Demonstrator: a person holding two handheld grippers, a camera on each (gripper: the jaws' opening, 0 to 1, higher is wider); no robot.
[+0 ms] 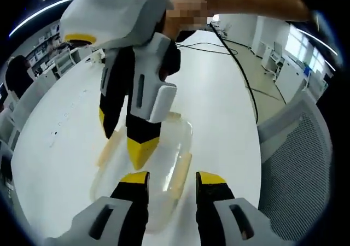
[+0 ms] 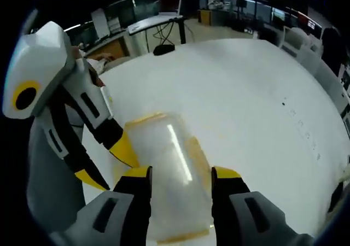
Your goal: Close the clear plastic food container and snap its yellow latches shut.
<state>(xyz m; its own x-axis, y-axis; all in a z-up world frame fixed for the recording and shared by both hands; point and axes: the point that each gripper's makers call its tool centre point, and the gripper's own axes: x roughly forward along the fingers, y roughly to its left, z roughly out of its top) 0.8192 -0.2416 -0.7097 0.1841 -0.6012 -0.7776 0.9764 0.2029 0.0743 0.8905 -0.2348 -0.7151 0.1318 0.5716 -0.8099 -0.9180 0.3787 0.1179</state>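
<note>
Clear food container (image 1: 147, 169) sits lid-on on the white table (image 1: 71, 120) between both grippers, left gripper (image 1: 172, 181) jaws apart over its near edge, right gripper (image 2: 179, 175) jaws apart straddling the lid, its yellow tips coming down onto the lid by a yellow latch (image 1: 180, 175) in the left gripper view.

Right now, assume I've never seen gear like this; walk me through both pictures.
No robot here: a person holds two hand-held grippers with white bodies and black, yellow-tipped jaws. Each picture comes from a fisheye camera riding on one gripper.

In the left gripper view, the left gripper rises from the bottom; the right gripper reaches down from above.

In the right gripper view, the right gripper is at the bottom.

Both are open over a clear plastic food container with yellow latches on a white table. Nothing is held.
</note>
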